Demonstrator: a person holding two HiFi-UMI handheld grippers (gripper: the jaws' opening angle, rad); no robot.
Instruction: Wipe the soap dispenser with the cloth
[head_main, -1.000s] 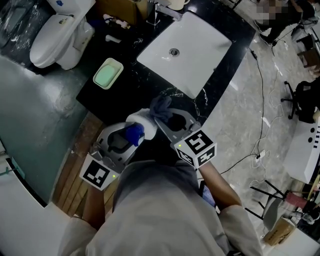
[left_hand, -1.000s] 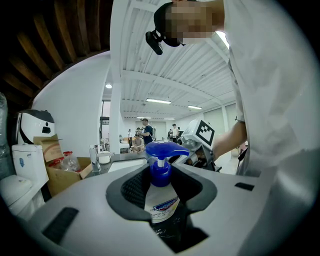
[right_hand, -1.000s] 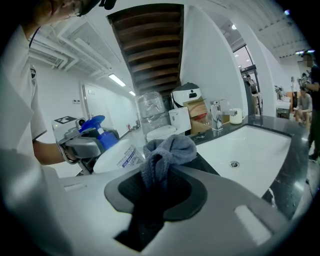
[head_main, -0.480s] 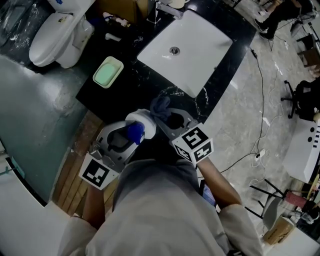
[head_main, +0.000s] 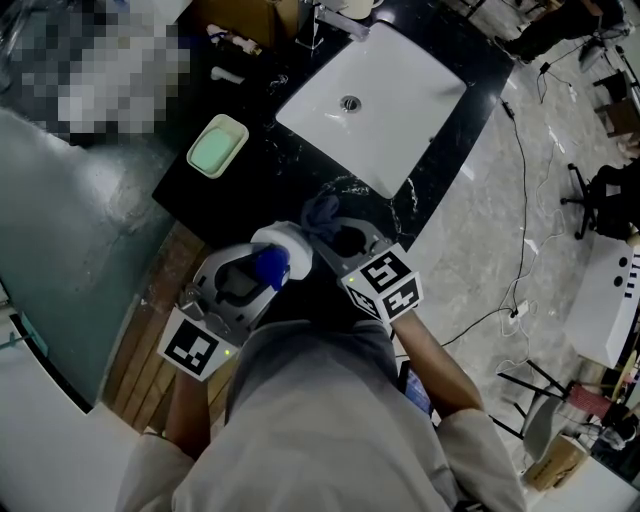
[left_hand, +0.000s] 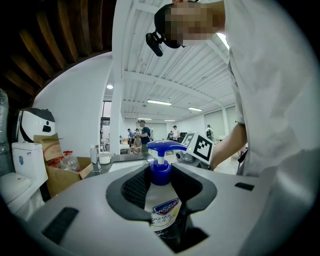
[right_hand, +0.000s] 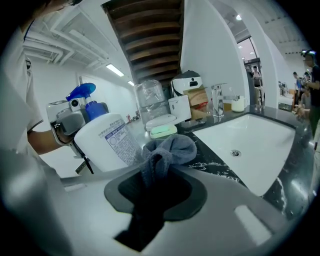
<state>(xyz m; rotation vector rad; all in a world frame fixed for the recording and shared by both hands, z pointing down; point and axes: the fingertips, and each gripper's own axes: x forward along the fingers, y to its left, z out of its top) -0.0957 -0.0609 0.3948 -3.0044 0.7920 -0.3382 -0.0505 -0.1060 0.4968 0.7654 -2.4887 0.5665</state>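
Centre of the head view: the left hand-held gripper (head_main: 252, 272) is clamped on the soap dispenser (head_main: 285, 241), whose base is hidden between the jaws. The right hand-held gripper (head_main: 336, 236) pinches the grey cloth (head_main: 320, 211) just beside the bottle; the cloth's tail is lost in shadow.

The soap dispenser (head_main: 283, 243), white with a blue pump, is held in the left gripper (head_main: 258, 272) over the black counter (head_main: 260, 180). The grey cloth (head_main: 321, 211), gripped by the right gripper (head_main: 338, 236), is seen right against it. A white sink (head_main: 400, 110) and a green soap dish (head_main: 216, 146) are seen beyond.
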